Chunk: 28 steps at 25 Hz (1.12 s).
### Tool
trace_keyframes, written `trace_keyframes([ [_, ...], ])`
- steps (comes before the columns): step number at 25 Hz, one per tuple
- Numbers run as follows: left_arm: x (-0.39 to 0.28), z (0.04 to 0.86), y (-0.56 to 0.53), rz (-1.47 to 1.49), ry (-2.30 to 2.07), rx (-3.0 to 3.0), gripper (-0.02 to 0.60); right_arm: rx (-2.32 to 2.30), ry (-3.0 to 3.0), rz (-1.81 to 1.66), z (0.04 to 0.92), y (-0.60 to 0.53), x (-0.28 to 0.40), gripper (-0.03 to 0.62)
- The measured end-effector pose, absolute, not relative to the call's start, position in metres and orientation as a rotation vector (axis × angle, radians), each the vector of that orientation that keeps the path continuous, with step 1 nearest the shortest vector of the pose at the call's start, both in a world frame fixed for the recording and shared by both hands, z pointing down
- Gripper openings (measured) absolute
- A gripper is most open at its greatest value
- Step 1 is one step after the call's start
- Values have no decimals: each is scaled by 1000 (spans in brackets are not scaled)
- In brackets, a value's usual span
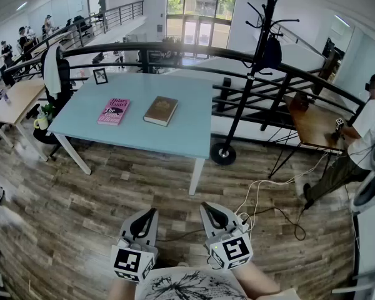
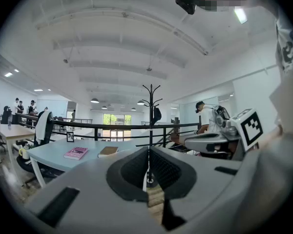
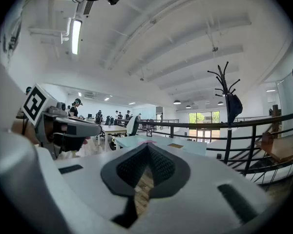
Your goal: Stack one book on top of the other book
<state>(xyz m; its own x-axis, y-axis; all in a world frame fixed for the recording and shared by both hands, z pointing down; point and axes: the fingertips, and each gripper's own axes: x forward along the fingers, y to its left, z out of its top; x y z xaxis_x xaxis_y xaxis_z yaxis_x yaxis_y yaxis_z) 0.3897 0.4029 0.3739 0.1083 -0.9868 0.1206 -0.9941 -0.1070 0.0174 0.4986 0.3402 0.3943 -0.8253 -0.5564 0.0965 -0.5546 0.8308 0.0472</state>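
Two books lie side by side on the light blue table, a pink book on the left and a brown book to its right, a gap between them. Both grippers hang well short of the table, over the wooden floor near my body. My left gripper is shut and empty, and so is my right gripper. In the left gripper view the pink book and brown book show far off past the shut jaws. The right gripper view shows its shut jaws and the distant table.
A black coat stand on a round base stands at the table's right corner. A photo frame sits at the table's back left. A black railing runs behind it. Cables trail on the floor; a person works at the right.
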Motion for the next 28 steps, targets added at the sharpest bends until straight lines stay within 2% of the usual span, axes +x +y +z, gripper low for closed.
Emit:
trace_keyframes([
  [16, 340, 382, 367, 50, -2014, 2203, 12, 917, -2893, 97, 405, 313, 469, -8],
  [21, 280, 396, 360, 9, -2038, 2166, 12, 925, -2867, 129, 412, 295, 425, -8],
  [28, 154, 379, 328, 17, -2062, 2124, 12, 950, -2874, 156, 407, 260, 307, -8],
])
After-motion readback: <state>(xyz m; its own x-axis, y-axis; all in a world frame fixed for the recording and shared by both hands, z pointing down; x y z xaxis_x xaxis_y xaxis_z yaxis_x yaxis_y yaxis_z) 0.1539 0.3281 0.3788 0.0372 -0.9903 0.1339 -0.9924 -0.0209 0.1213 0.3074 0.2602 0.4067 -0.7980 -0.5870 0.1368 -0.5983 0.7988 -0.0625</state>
